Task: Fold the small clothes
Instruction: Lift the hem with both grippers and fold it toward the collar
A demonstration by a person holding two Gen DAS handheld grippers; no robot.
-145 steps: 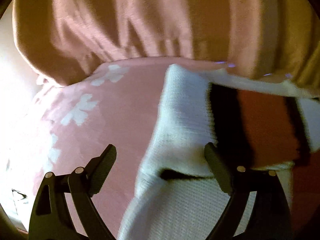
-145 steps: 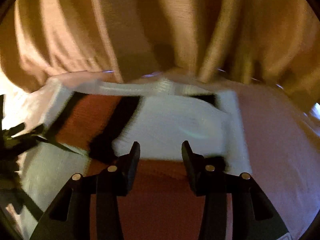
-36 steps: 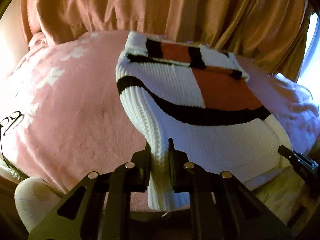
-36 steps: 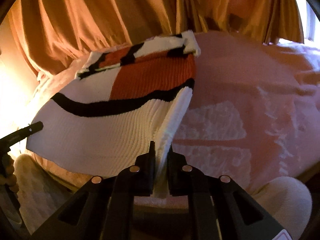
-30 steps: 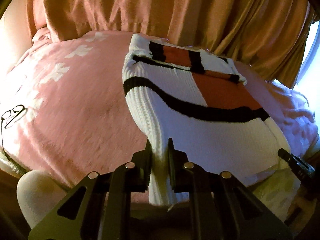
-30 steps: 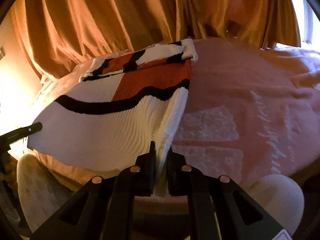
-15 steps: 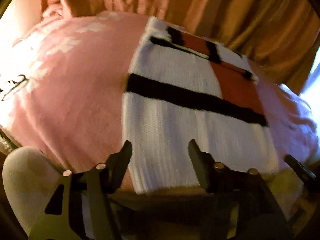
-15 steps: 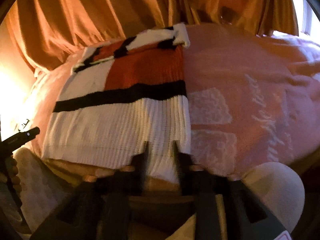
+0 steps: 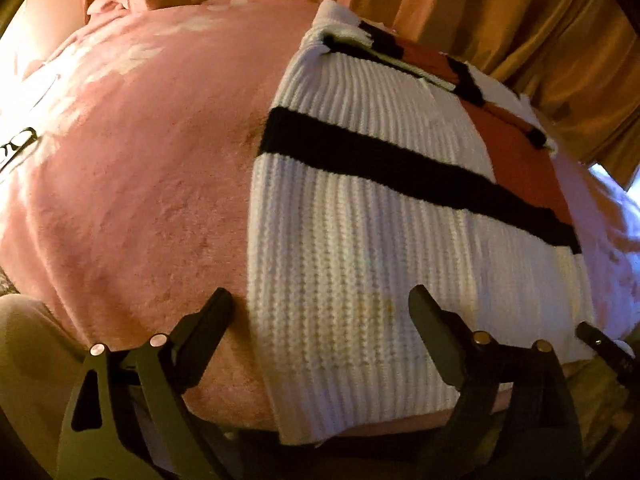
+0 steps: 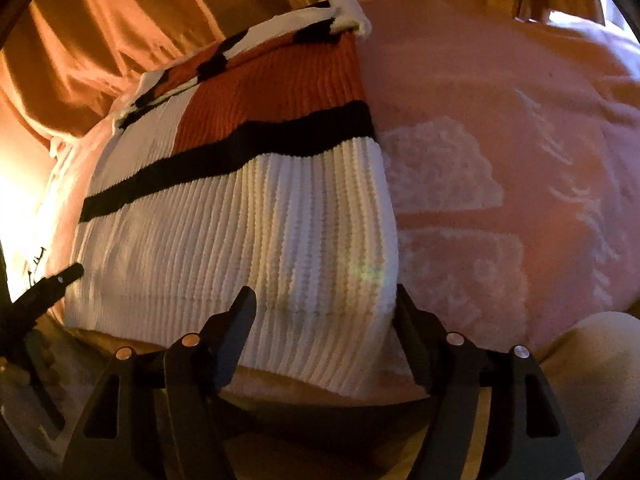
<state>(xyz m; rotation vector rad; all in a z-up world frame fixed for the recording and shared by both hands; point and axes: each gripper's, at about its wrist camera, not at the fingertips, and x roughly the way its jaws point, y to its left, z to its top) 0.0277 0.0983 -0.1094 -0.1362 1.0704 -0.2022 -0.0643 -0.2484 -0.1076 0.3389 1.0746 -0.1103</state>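
A ribbed knit sweater [image 9: 360, 216] [image 10: 248, 220], white with a black stripe and an orange panel, lies flat on the pink bedspread [image 9: 132, 168] [image 10: 500, 128]. My left gripper [image 9: 320, 308] hangs over the sweater's near left hem corner. Its jaws are opening, with the hem lying between them and the pads off it. My right gripper [image 10: 324, 304] is over the near right hem corner. Its jaws are opening too, and the cloth there lies loose. A tip of the right gripper [image 9: 600, 340] shows at the left wrist view's right edge. The left gripper's tip [image 10: 48, 284] shows in the right wrist view.
Orange curtains [image 9: 440, 0] [image 10: 120, 20] hang behind the bed. Eyeglasses [image 9: 16, 148] lie on the bedspread at the far left. The person's pale trouser legs [image 9: 24, 340] [image 10: 592, 352] stand against the bed's near edge.
Both grippers held the sweater's hem corners pinched and lifted. They came down to the bed and opened, and the sweater now lies flat, released.
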